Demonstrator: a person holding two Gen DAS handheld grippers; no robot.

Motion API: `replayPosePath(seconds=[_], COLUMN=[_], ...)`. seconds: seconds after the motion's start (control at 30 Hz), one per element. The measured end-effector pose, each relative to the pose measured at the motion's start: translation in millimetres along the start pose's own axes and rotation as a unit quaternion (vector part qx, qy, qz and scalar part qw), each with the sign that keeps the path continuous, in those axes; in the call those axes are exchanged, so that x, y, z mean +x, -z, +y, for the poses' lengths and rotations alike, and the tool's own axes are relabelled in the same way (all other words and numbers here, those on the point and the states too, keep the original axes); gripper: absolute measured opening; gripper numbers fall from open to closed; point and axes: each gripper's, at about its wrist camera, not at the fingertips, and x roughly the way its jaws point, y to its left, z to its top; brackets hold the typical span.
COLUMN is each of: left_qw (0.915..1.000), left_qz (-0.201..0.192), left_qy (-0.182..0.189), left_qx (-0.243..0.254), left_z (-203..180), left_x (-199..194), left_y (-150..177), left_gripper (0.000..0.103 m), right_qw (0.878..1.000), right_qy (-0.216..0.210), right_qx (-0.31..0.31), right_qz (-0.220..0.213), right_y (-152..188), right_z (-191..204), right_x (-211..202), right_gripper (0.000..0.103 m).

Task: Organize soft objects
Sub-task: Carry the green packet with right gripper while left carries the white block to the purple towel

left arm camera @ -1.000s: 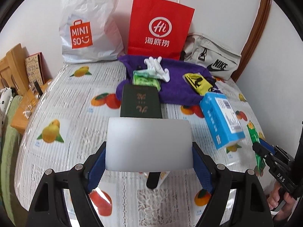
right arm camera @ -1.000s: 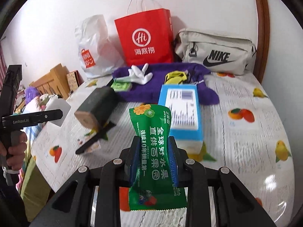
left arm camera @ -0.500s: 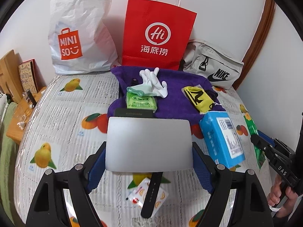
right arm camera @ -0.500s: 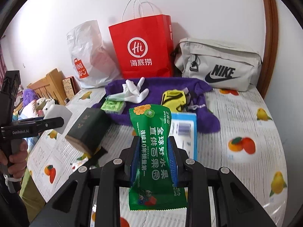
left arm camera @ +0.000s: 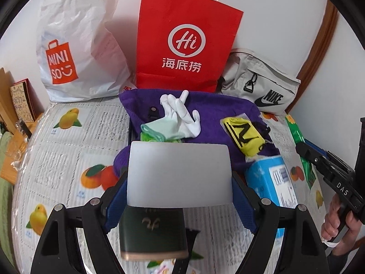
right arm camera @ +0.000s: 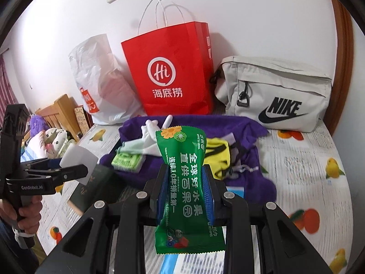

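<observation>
Two grips: left jaws clamp white block (left arm camera: 179, 173); right clamp green pkt (right arm camera: 186, 189), upright.

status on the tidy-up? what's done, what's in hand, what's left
Done: nothing visibly put away; the gloves, yellow pouch and green pack lie loose on the purple cloth. In hand: the left gripper holds a white block, the right gripper a wipes packet. Left: those, plus the dark box and blue box.
</observation>
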Motion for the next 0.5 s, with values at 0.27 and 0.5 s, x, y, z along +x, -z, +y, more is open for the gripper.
replayPosePath(seconds=[0.27, 0.5], left_qw=[0.9999, 0.9994], left_qz=[0.012, 0.027], left_qy=[0.003, 0.005], left_qx=[0.008, 0.019], left_z=[-2, -10], left_x=[34, 66], left_y=[-25, -47], left_gripper=[0.081, 0.081], right_qw=[1.000, 1.000], right_qy=[0.003, 0.010], right_qx=[-0.009, -0.011], right_qz=[0.006, 0.025], right_y=[-30, -50], right_z=[-15, -33], right_x=[41, 81], right_gripper=[0.029, 0.029])
